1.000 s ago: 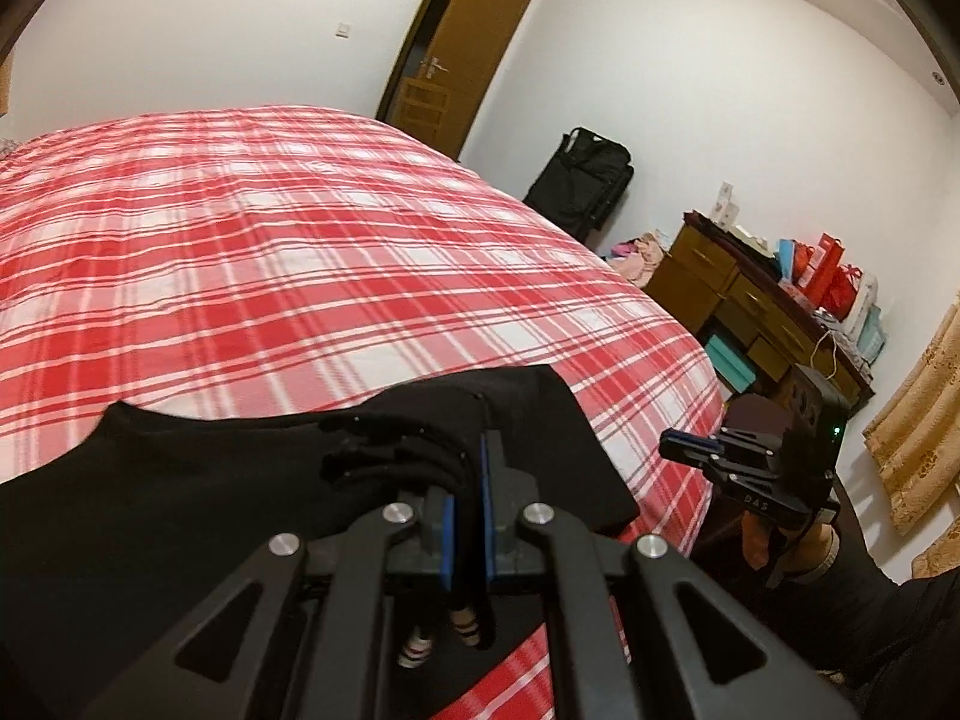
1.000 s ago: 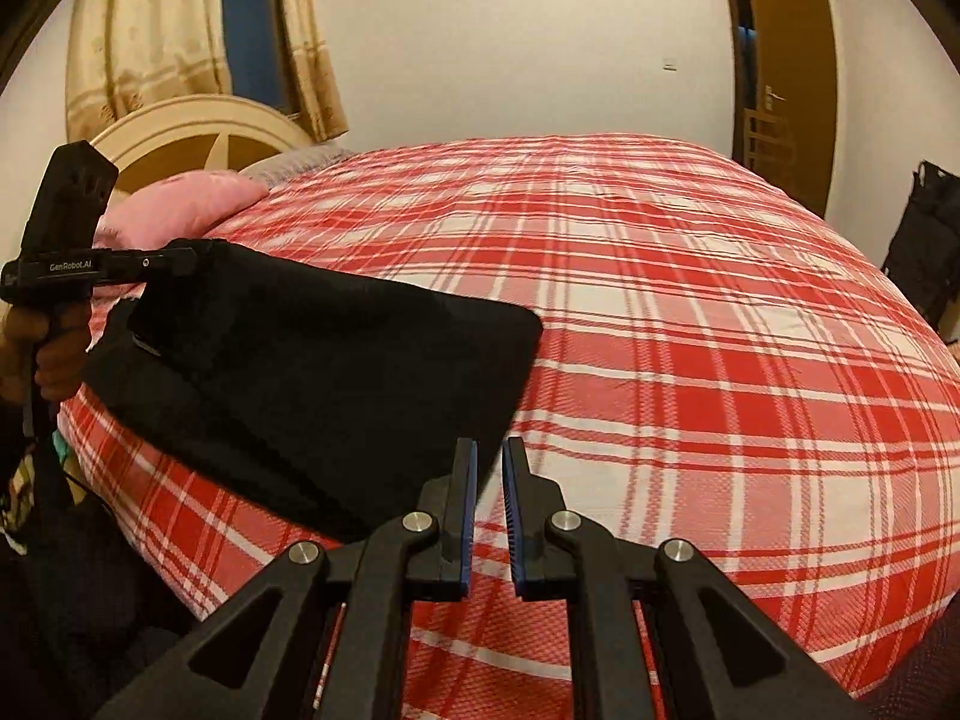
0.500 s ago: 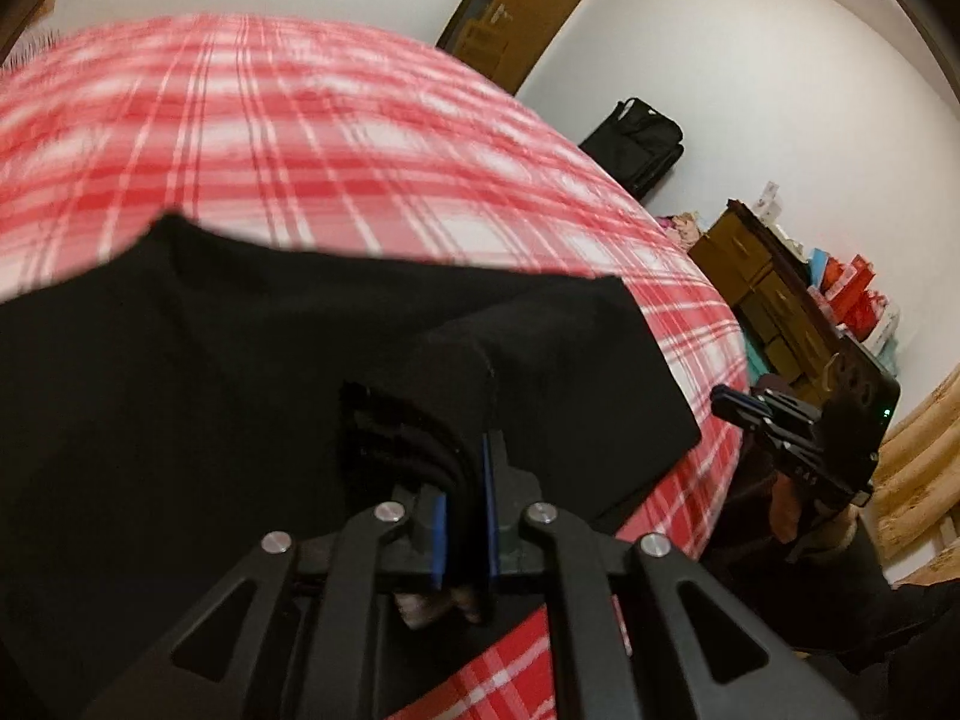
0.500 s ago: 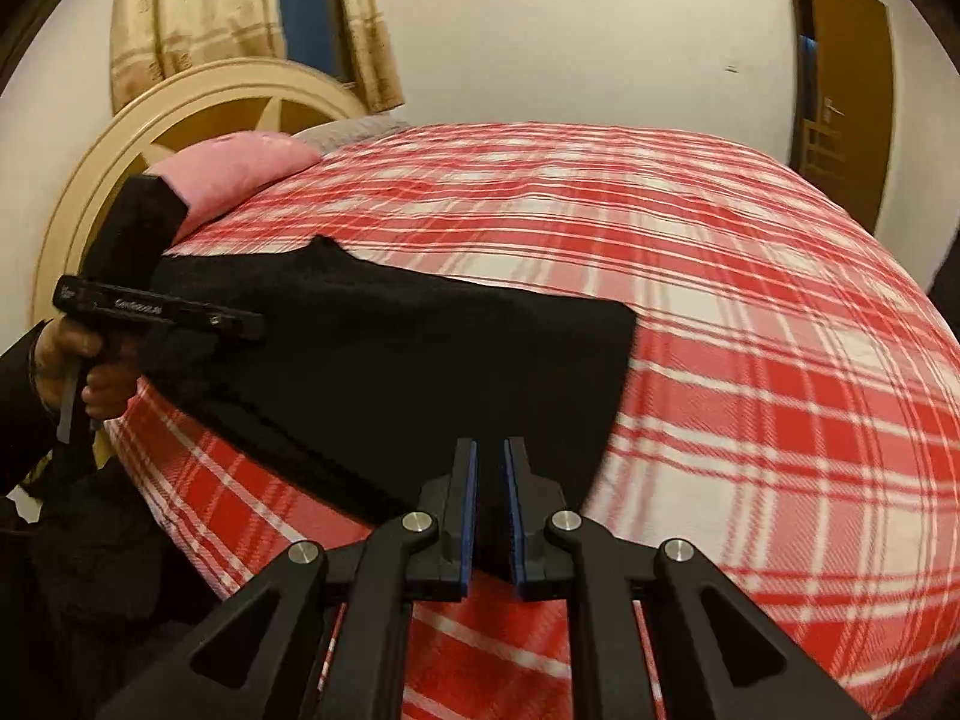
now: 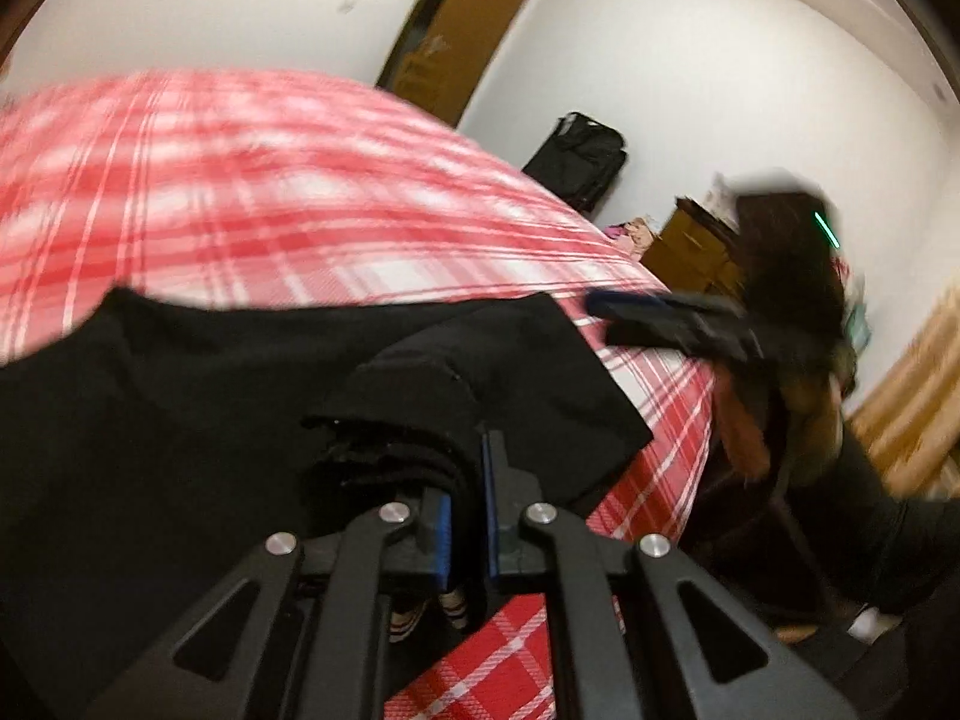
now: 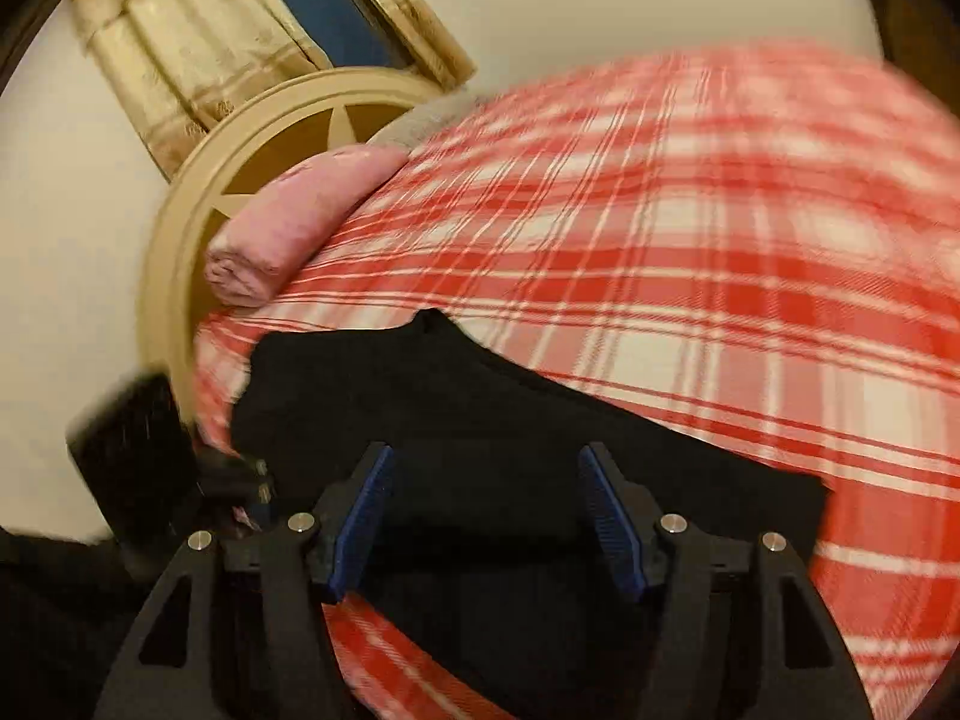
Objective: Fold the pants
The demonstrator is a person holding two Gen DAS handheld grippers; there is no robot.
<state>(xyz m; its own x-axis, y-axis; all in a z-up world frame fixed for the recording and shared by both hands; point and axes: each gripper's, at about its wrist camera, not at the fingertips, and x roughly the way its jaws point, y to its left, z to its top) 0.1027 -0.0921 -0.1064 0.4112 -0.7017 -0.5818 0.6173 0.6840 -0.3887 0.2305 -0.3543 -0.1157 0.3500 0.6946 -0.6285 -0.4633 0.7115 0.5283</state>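
The black pants lie folded near the front edge of the red plaid bed. My left gripper is shut on a bunched edge of the pants, with cloth between its blue pads. In the right wrist view the pants spread under my right gripper, which is open with its jaws wide apart just above the cloth. The right gripper also shows blurred in the left wrist view, and the left gripper shows at the left edge of the right wrist view.
A pink pillow and a round beige headboard are at the bed's head. A black suitcase, a wooden dresser and a brown door stand beyond the bed. Curtains frame a window.
My right gripper has opened and moved over the pants' near edge. My left gripper stays shut on the cloth and has dropped lower toward the bed. Both views are motion-blurred.
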